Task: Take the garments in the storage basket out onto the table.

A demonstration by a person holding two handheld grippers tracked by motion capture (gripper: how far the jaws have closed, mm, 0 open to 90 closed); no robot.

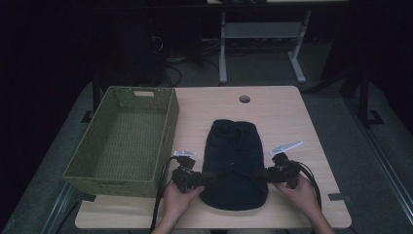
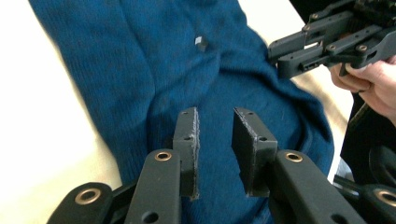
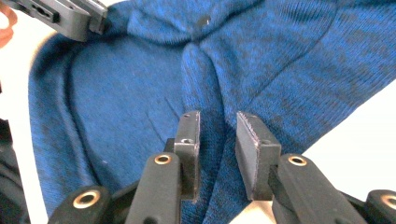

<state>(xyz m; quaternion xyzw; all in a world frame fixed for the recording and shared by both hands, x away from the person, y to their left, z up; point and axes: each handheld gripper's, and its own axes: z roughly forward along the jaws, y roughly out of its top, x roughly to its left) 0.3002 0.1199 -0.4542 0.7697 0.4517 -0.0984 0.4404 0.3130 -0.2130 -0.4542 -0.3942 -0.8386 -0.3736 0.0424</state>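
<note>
Folded dark blue knit garment (image 1: 234,163) flat on the pale wooden counter (image 1: 287,117) beside a green woven basket (image 1: 122,141), left tool (image 1: 210,177) and right tool (image 1: 259,174) slightly spread, flanking its sides, probably for another fold.

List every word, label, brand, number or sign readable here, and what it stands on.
None can be read: the blue knitted garment, its small dark button, the green woven basket and the table bear no legible text.
</note>
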